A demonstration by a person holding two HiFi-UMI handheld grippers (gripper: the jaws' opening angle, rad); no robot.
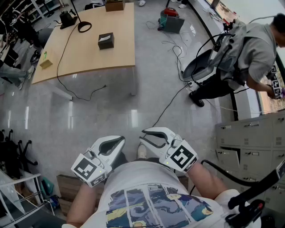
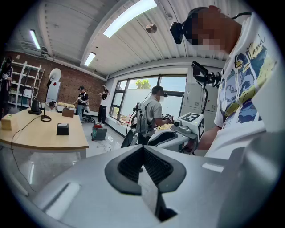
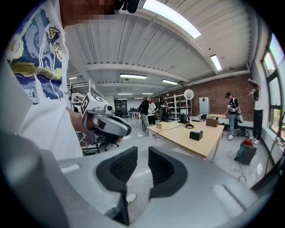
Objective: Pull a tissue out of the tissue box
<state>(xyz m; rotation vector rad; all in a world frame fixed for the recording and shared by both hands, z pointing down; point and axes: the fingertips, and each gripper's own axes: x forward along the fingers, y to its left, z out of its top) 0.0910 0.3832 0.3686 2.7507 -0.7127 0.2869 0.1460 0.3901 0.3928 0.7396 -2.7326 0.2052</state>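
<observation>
Head view, so: the tissue box is a small dark box with a white tissue poking out the top. It sits on the light wood table up at 11 o'clock, well apart from both grippers, with a stretch of grey floor between. I can't read any brand on the box, it's too small. The only crisp print is the black-and-white square markers on the gripper cubes. The lettering on the wearer's painted-swirl shirt is too warped to read. The left gripper at 7 o'clock has its jaws pinched together at the tips with nothing in them. The right gripper at 5 o'clock has a narrow gap between its pads, also empty. Also on the table are a round-headed lamp, a black device, a yellowish little box and a cardboard box, plus a cable that trails off the edge onto the floor. At 2 o'clock a person with a backpack bends over, with grey cabinets at 4 o'clock. A red and green case sits on the floor at 12 o'clock.
</observation>
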